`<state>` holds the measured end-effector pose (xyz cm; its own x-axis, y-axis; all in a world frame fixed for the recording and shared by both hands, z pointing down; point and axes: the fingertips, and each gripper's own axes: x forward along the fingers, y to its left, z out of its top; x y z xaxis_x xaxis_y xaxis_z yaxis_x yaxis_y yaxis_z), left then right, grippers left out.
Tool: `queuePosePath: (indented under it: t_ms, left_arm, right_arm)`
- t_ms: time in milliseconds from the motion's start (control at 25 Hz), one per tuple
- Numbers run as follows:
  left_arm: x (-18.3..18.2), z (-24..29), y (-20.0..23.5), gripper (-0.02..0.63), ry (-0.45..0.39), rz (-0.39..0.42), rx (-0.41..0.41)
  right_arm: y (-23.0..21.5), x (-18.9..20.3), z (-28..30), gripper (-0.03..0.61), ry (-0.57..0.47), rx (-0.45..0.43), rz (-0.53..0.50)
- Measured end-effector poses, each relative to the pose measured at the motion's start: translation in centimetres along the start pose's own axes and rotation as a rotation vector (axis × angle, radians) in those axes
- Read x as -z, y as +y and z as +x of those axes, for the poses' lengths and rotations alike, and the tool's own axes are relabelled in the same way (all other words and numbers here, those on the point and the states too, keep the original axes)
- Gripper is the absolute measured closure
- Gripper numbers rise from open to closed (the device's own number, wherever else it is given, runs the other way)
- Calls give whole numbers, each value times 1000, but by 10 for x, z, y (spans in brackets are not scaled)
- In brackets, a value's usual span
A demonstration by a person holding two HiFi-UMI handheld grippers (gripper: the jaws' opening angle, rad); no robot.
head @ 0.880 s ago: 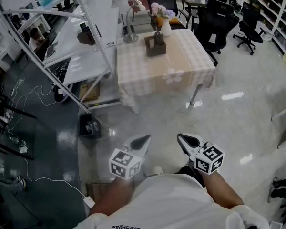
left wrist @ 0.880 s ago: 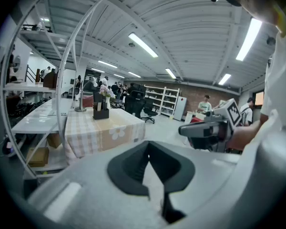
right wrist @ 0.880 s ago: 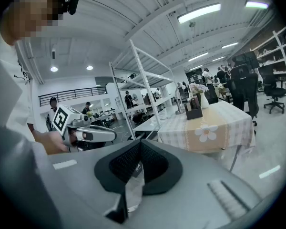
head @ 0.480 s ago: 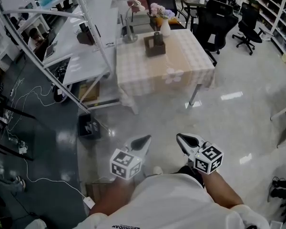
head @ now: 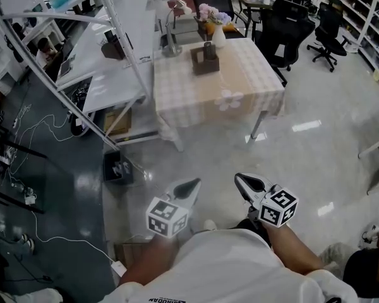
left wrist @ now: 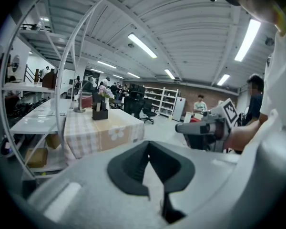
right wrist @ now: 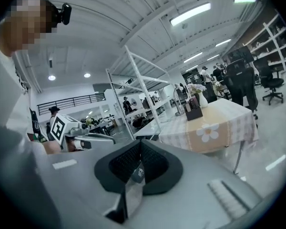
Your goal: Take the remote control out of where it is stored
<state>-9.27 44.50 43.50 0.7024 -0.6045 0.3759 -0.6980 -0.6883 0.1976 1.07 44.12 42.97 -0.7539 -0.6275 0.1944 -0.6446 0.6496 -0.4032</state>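
A brown holder box stands at the back of a table with a checked cloth, far ahead of me. A dark remote control stands upright in it. The holder also shows small in the left gripper view and in the right gripper view. My left gripper and right gripper hang close to my body over the shiny floor, well short of the table. Both point forward with their jaws closed together and nothing between them, as seen up close for the left gripper and the right gripper.
A white vase with flowers and a desk lamp stand behind the holder. A slanted white metal frame and white benches lie left of the table. Black office chairs stand at its right. A black box and cables lie on the floor at left.
Both grippers stay almost where they were. A person's leg and shoe have come into the head view at the bottom right.
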Motion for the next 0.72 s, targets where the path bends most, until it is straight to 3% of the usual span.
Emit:
queuePosePath:
  t_ms: [240,720]
  left_arm:
    - [5,0,6,614,6,-1,5]
    - [7,3,21,614,18,3,23]
  right_arm:
    - [-1,8,9,572,41,36,-70]
    - [-4,7,21,572,53,57,-68]
